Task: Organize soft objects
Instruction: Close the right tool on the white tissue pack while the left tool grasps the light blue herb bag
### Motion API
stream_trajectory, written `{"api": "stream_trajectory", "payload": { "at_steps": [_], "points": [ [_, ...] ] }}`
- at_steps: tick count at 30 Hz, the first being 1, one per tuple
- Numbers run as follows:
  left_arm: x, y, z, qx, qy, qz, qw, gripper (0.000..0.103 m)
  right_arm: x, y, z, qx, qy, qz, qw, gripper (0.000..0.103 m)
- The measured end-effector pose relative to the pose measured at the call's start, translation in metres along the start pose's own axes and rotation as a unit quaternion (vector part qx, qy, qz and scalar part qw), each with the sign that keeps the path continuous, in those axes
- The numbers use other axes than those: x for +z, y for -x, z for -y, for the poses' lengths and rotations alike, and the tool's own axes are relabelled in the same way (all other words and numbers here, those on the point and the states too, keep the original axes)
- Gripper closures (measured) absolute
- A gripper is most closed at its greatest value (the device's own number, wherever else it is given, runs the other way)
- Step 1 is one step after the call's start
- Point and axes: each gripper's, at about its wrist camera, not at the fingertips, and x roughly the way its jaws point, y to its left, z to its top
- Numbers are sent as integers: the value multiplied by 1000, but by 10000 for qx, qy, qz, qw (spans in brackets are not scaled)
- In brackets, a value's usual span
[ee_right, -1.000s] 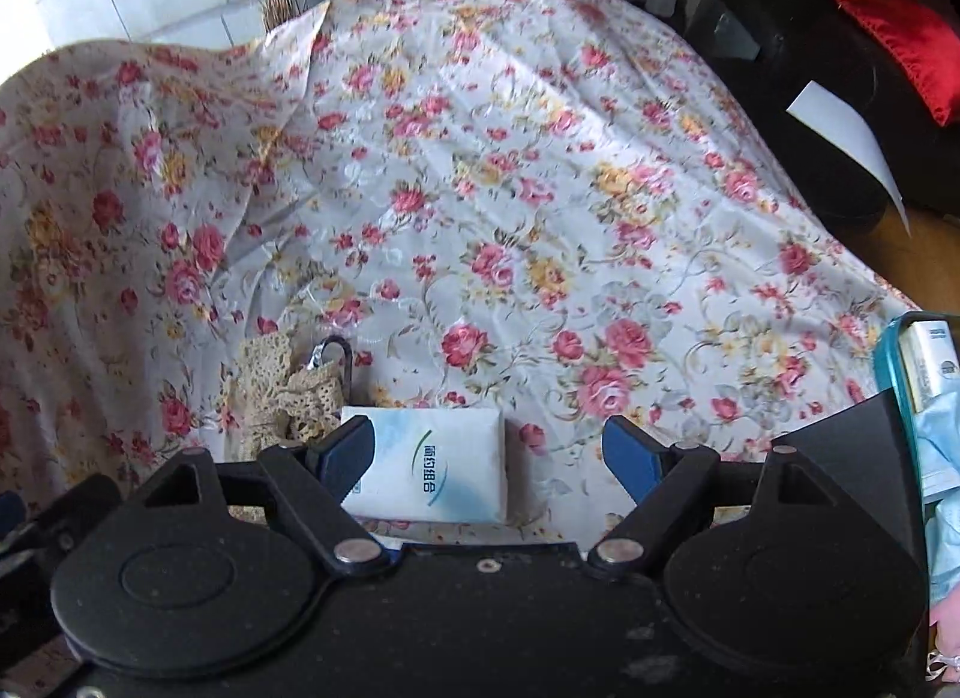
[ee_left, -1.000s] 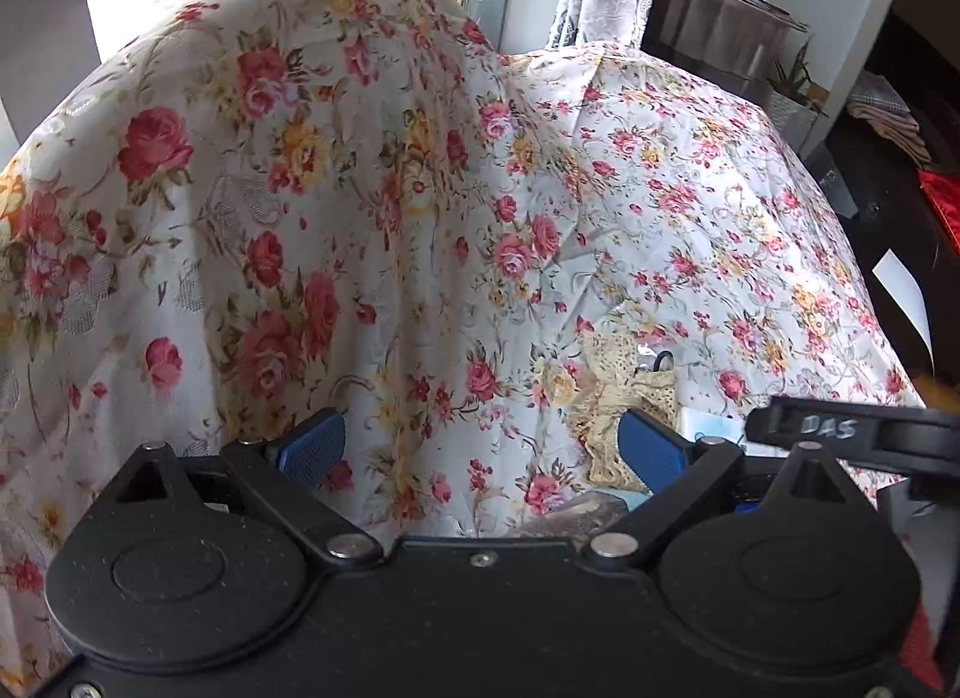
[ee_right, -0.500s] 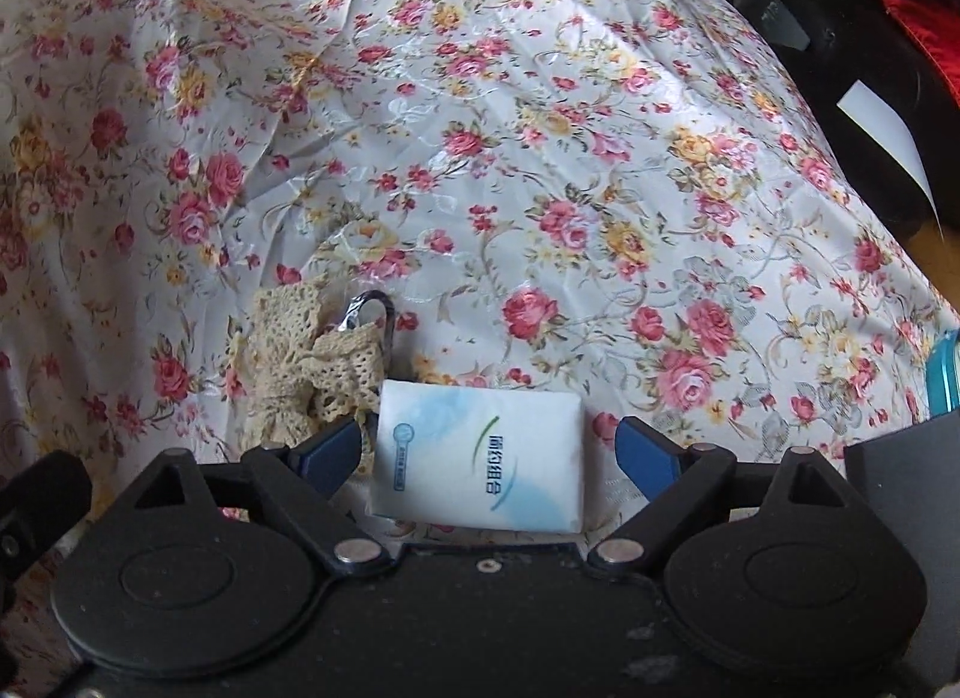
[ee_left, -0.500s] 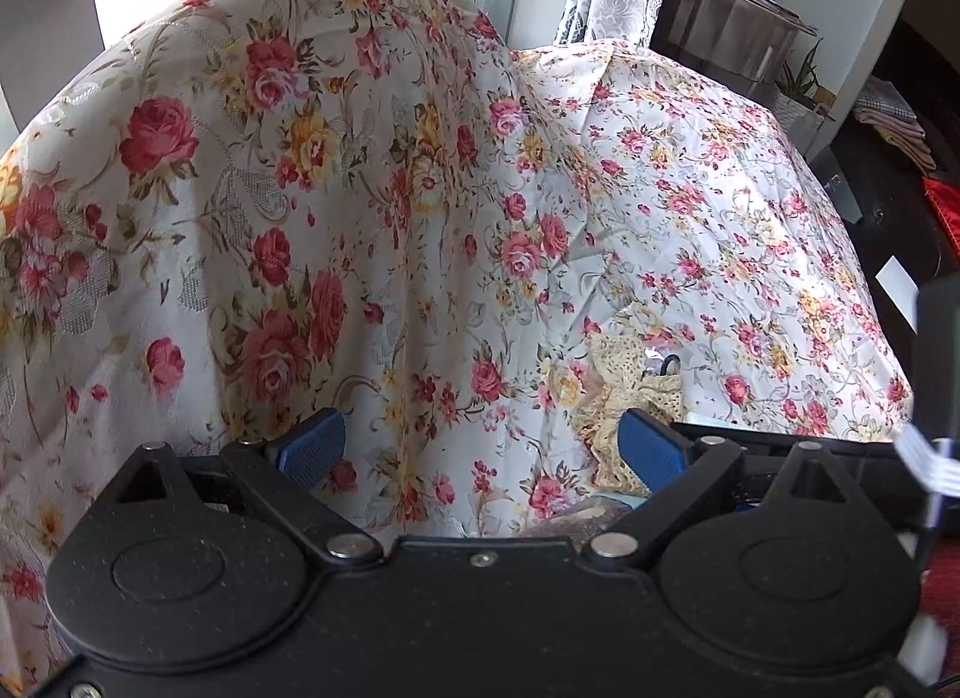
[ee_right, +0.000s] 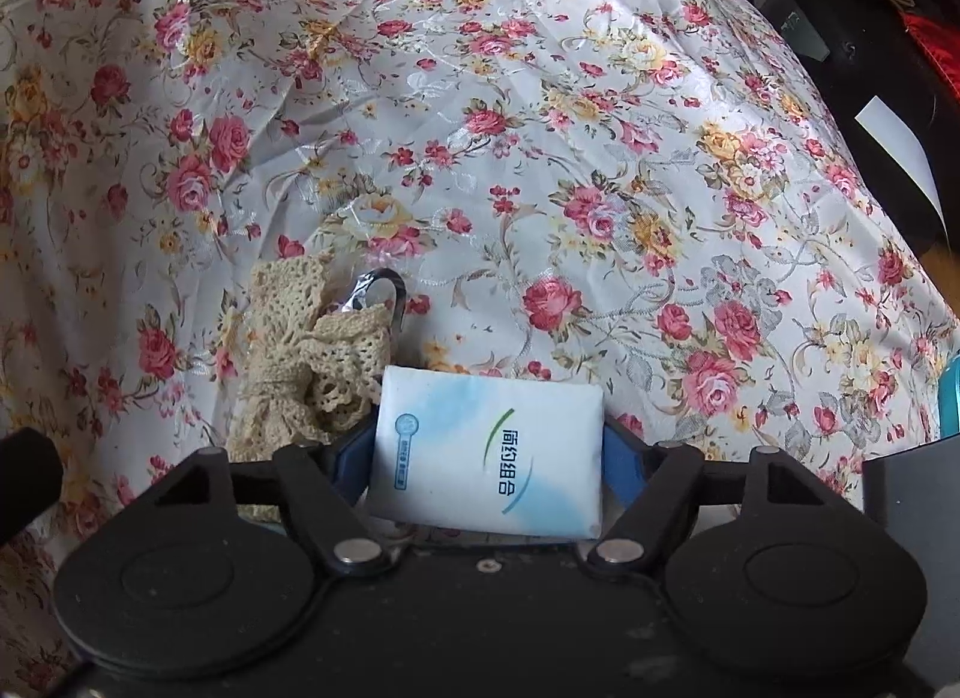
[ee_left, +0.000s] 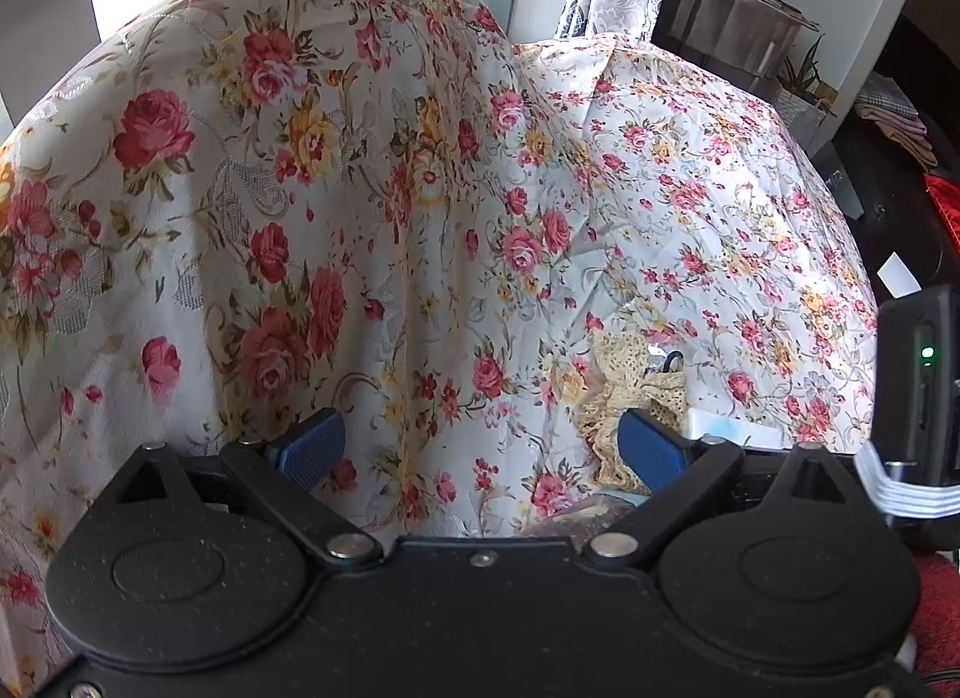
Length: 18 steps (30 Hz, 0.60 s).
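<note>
A white and blue tissue pack (ee_right: 489, 455) lies on the floral cloth (ee_right: 540, 158) between the blue fingers of my right gripper (ee_right: 486, 461), which press against its two sides. A beige lace bow (ee_right: 306, 356) with a metal clip (ee_right: 384, 293) lies just left of the pack. In the left wrist view the bow (ee_left: 624, 398) sits by the right finger of my left gripper (ee_left: 480, 446), which is open and empty over the cloth (ee_left: 360, 188). An edge of the pack (ee_left: 729, 428) shows behind that finger.
The floral cloth rises in a tall hump (ee_left: 270, 98) at the left. A black device with a green light (ee_left: 921, 374) stands at the right. A dark sofa with a red cushion (ee_right: 930, 38) and white paper (ee_right: 894, 140) lie beyond the right edge.
My right gripper has moved forward around the tissue pack and its fingers have narrowed onto the pack's sides. My left gripper has barely moved.
</note>
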Motion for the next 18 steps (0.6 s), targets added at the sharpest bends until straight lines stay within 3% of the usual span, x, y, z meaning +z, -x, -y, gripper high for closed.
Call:
{"api": "stream_trajectory", "payload": {
  "at_steps": [11, 18],
  "points": [
    [0, -7, 4, -86, -171, -187, 9996, 8, 10, 40, 31, 132, -476, 588, 9970, 29],
    [-2, -12, 7, -162, -284, -330, 9989, 8, -3, 65, 49, 195, -775, 750, 9940, 29]
  ]
}}
